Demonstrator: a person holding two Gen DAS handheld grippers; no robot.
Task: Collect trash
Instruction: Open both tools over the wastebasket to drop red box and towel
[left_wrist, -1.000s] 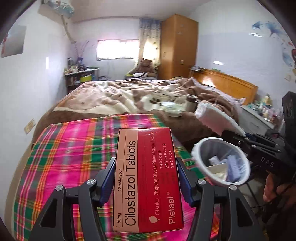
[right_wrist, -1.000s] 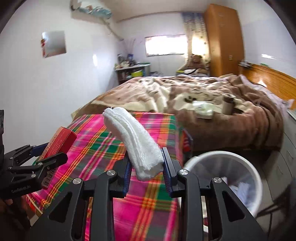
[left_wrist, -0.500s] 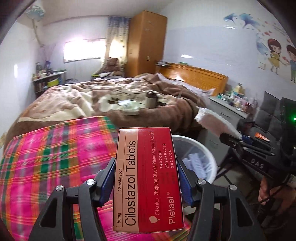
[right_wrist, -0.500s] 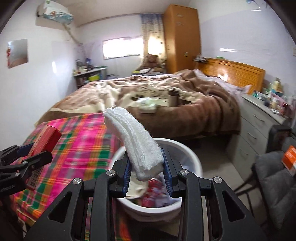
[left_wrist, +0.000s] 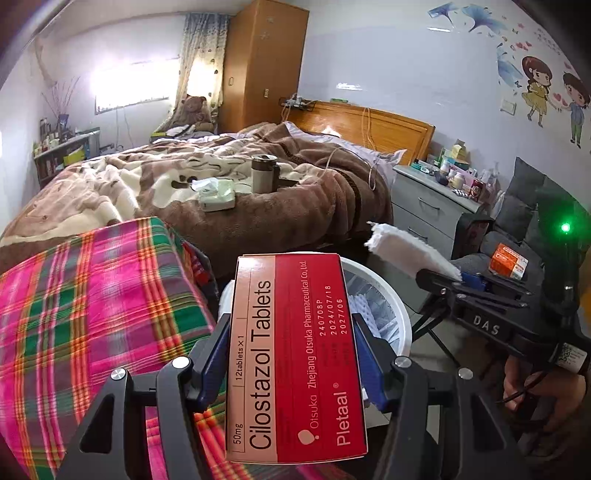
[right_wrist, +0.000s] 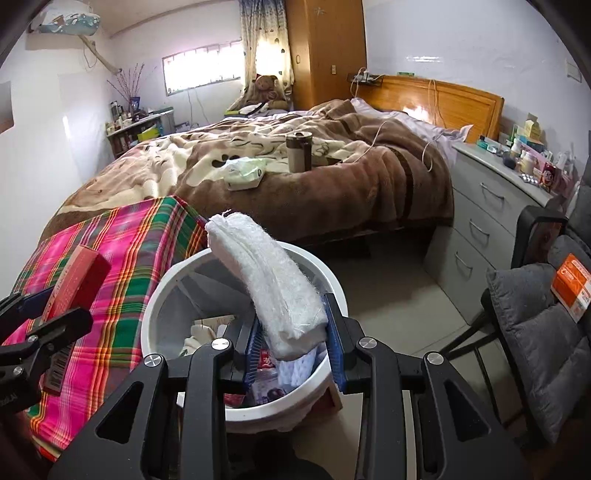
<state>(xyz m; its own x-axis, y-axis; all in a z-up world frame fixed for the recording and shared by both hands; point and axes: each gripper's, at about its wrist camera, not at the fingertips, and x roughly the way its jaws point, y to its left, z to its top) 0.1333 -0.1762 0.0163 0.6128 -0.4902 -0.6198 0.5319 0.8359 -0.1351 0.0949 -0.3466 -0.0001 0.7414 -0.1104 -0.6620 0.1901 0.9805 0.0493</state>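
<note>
We note the left gripper (left_wrist: 291, 354) with its jaws clamped on the long sides of a red Cilostazol Tablets box (left_wrist: 293, 354), held over the near rim of the white bin (left_wrist: 400, 314), beside the plaid-covered counter (left_wrist: 92, 302). The right gripper (right_wrist: 293, 343) has its jaws closed on a folded white cloth pad (right_wrist: 273, 280), which slants up and away above the bin's (right_wrist: 155, 295) opening. Inside the bin we see paper scraps and wrappers (right_wrist: 266, 373). A tumbler (right_wrist: 299, 151) and a tissue pack (right_wrist: 245, 173) lie on the bed's brown blanket (right_wrist: 351, 177).
</note>
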